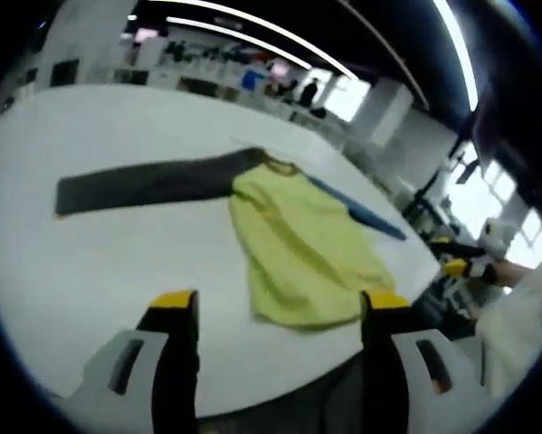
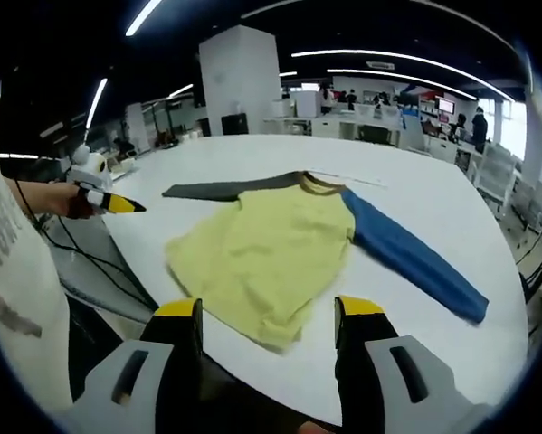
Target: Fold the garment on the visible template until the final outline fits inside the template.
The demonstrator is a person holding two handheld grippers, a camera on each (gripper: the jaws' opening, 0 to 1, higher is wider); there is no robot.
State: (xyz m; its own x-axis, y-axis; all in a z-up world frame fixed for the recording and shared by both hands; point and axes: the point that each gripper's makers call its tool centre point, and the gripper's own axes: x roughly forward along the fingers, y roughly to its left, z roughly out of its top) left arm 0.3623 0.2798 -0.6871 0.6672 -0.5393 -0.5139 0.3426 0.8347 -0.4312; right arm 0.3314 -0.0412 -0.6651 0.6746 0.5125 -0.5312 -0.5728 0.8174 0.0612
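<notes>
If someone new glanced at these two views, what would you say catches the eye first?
The yellow shirt spread flat on the white table stands out, with one dark grey sleeve and one blue sleeve stretched to opposite sides. Nearer the camera, each gripper's yellow-tipped jaws stand open, clear of the cloth.

A white table (image 2: 451, 217) carries a yellow shirt (image 2: 261, 258) spread flat.

The garment (image 2: 280, 249) had a plain yellow body, a blue sleeve (image 2: 415, 262) toward four o'clock and a dark grey sleeve (image 2: 230, 189) toward ten. The table (image 2: 433, 194) was white. Both grippers' jaws were black, yellow-tipped.
</notes>
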